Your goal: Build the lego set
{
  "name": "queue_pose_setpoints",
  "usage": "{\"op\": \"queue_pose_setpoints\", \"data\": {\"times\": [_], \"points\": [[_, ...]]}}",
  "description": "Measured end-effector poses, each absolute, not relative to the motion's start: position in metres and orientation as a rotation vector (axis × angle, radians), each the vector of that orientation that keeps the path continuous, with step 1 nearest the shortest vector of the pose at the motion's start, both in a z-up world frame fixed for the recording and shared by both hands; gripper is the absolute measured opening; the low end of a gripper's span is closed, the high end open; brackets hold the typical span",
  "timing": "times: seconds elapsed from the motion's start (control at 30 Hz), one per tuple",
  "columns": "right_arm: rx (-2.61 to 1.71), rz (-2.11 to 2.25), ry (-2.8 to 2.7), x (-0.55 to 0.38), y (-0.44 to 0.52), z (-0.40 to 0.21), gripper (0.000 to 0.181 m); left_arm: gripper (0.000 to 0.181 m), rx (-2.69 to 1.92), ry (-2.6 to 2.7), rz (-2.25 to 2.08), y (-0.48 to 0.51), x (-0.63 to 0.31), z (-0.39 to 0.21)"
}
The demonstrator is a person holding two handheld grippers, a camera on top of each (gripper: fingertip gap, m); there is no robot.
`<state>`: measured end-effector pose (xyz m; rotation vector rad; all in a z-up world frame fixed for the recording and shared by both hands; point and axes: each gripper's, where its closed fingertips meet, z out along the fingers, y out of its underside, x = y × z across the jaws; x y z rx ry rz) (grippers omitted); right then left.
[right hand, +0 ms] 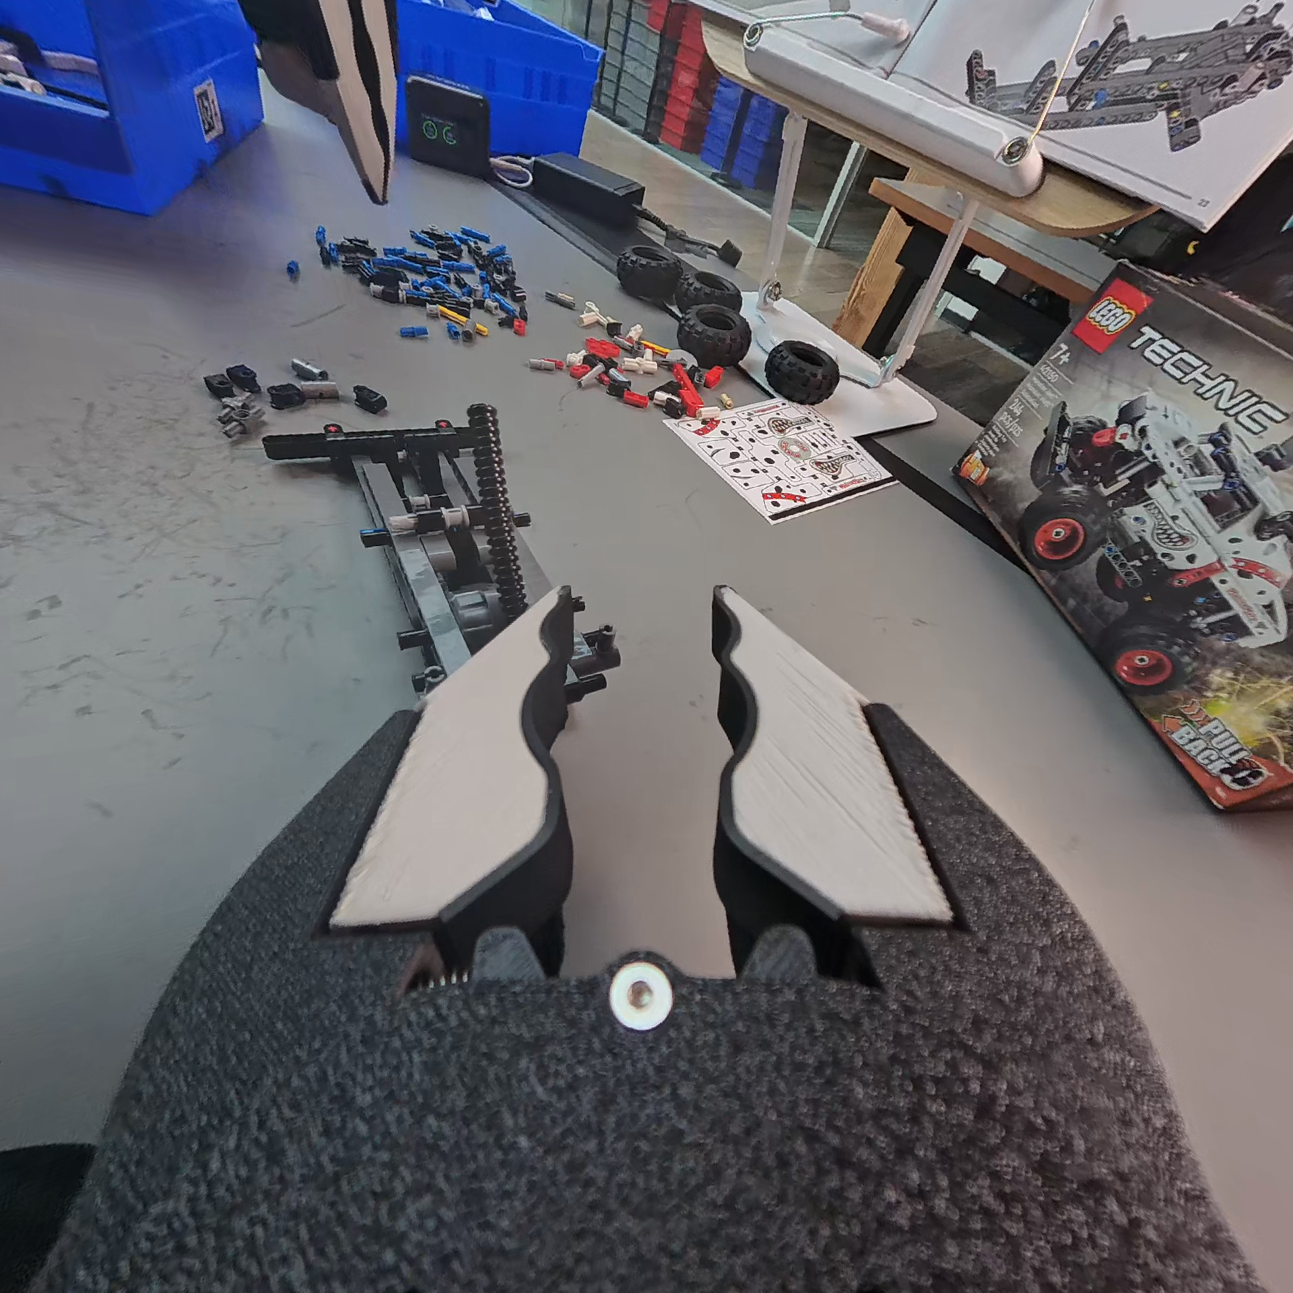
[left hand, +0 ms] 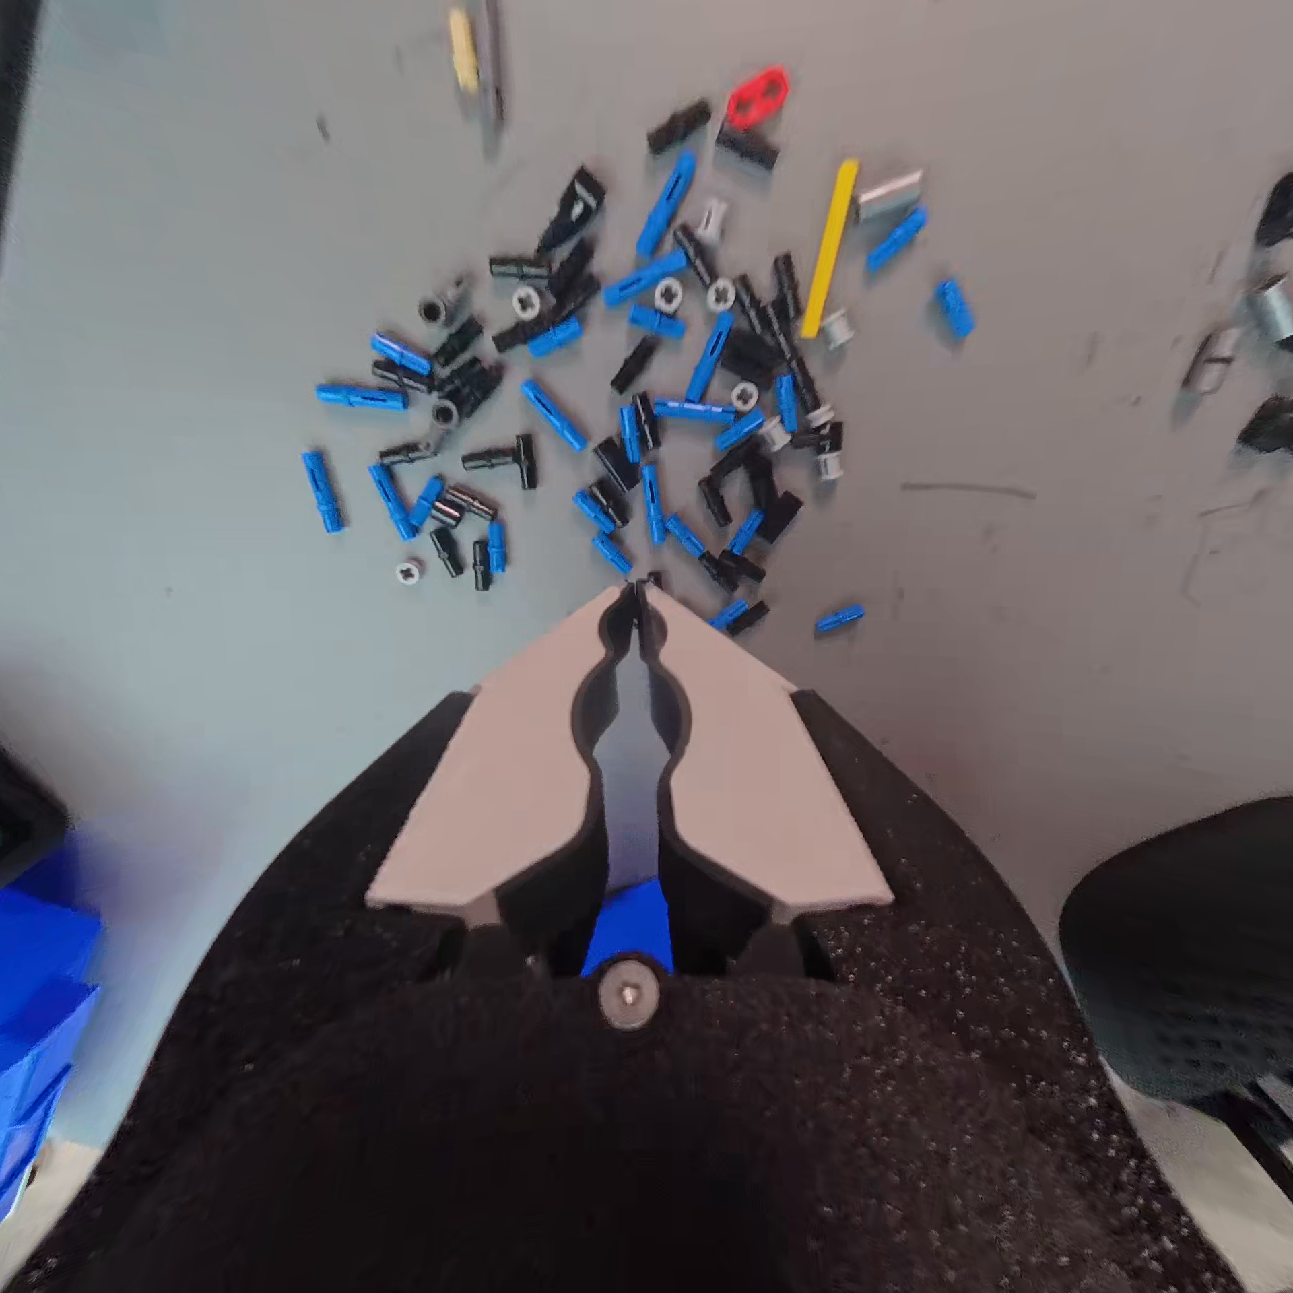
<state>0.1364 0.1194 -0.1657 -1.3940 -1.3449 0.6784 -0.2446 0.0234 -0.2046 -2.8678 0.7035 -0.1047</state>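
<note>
In the left wrist view, the left gripper (left hand: 638,588) is seen pinched on a small black pin (left hand: 638,607), the pin pile (left hand: 616,392) just ahead. In the right wrist view, the right gripper (right hand: 644,605) is held apart; the chassis (right hand: 448,518) lies ahead-left, a printed box (right hand: 1147,532) to the right.

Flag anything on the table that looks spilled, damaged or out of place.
Nothing stands out. The blue and black pins lie loose in a scattered pile, sorted apart from the red and white pieces. The chassis lies flat, and the four tyres look intact.
</note>
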Motion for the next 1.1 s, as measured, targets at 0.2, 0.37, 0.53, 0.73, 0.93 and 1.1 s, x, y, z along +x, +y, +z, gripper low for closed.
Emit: {"op": "queue_pose_setpoints", "data": {"times": [0.2, 0.37, 0.53, 0.73, 0.93, 1.1], "points": [[-1.402, 0.683, -1.355, 0.137, 0.119, -0.169, 0.037, 0.014, -3.025, 0.694, -0.086, 0.01, -0.258, -0.23], [-1.399, 0.7, -1.35, 0.137, 0.119, -0.168, 0.037, 0.014, -3.044, 0.674, -0.097, 0.006, -0.258, -0.235], [-1.401, 0.698, -1.349, 0.138, 0.119, -0.168, 0.037, 0.007, -3.05, 0.67, -0.061, 0.007, -0.261, -0.24], [-1.399, 0.693, -1.351, 0.138, 0.119, -0.168, 0.037, 0.007, -3.008, 0.728, 0.023, 0.009, -0.263, -0.237], [-1.404, 0.697, -1.356, 0.137, 0.118, -0.169, 0.037, 0.006, -2.704, 0.905, -0.208, 0.006, -0.152, -0.188], [-1.395, 0.689, -1.359, 0.137, 0.117, -0.169, 0.036, 0.006, -2.62, 1.137, -0.316, -0.023, -0.07, -0.206]]}}
